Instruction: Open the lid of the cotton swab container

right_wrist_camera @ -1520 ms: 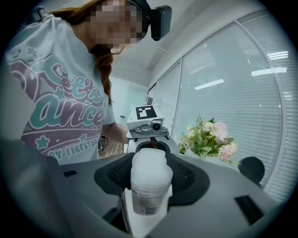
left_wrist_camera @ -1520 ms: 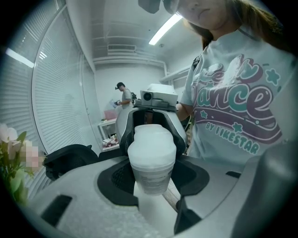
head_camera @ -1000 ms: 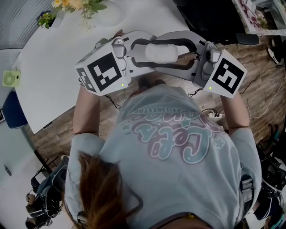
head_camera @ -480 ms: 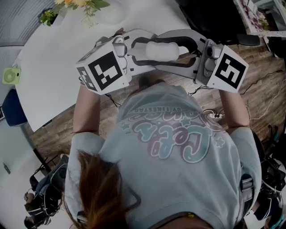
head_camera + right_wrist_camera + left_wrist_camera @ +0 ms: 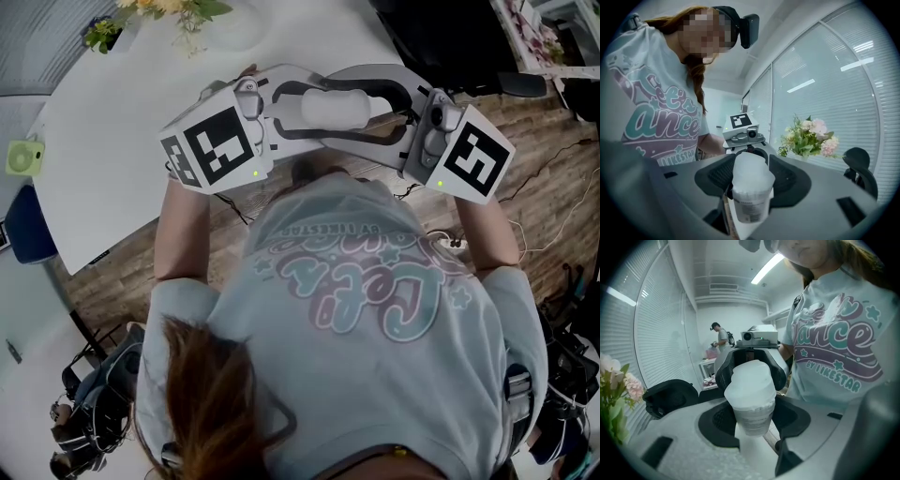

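Note:
A frosted white cotton swab container (image 5: 336,110) hangs level in the air in front of the person's chest, above the table edge. My left gripper (image 5: 314,108) is shut on its left end and my right gripper (image 5: 370,110) is shut on its right end, jaws facing each other. In the left gripper view the container (image 5: 751,399) points away from the camera, its labelled end between my left gripper (image 5: 752,420) pads and its far end in the other gripper's black pads. The right gripper view mirrors this: the container (image 5: 751,185) sits in my right gripper (image 5: 749,190). No gap shows between lid and body.
A white table (image 5: 122,141) lies beyond the grippers, with a vase of flowers (image 5: 178,19) at its far edge and a green object (image 5: 22,161) beside it on the left. Wooden floor, cables and a power strip (image 5: 450,242) lie below. Another person (image 5: 721,338) stands far back.

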A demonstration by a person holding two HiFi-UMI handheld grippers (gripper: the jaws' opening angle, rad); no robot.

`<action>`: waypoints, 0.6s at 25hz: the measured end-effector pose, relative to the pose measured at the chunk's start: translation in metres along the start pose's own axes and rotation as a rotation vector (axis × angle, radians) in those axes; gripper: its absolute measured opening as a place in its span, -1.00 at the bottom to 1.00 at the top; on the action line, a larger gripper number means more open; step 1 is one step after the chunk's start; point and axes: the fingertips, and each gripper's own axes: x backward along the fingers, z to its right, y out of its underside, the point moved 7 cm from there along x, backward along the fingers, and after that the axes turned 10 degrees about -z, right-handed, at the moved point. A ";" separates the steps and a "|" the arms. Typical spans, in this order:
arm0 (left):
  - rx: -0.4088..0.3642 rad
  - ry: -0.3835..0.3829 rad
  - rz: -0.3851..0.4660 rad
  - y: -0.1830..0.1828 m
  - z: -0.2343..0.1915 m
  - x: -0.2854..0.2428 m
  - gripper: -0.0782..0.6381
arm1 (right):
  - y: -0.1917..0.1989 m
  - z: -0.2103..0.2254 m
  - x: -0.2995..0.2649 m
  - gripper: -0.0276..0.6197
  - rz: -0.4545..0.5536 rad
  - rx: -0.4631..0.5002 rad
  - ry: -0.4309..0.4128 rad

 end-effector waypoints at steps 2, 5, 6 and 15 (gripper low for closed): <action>0.005 0.001 -0.005 0.002 0.000 0.000 -0.24 | -0.001 0.001 0.001 -0.19 0.008 0.010 0.027; 0.005 0.010 -0.025 0.006 0.000 0.000 -0.24 | -0.005 0.003 0.001 -0.17 0.019 0.021 0.063; 0.005 0.013 -0.028 0.006 0.001 0.000 -0.24 | -0.006 0.003 0.002 -0.17 0.021 0.023 0.067; 0.014 0.004 -0.028 0.008 0.002 0.003 -0.24 | -0.014 0.004 0.001 -0.38 0.034 0.054 0.080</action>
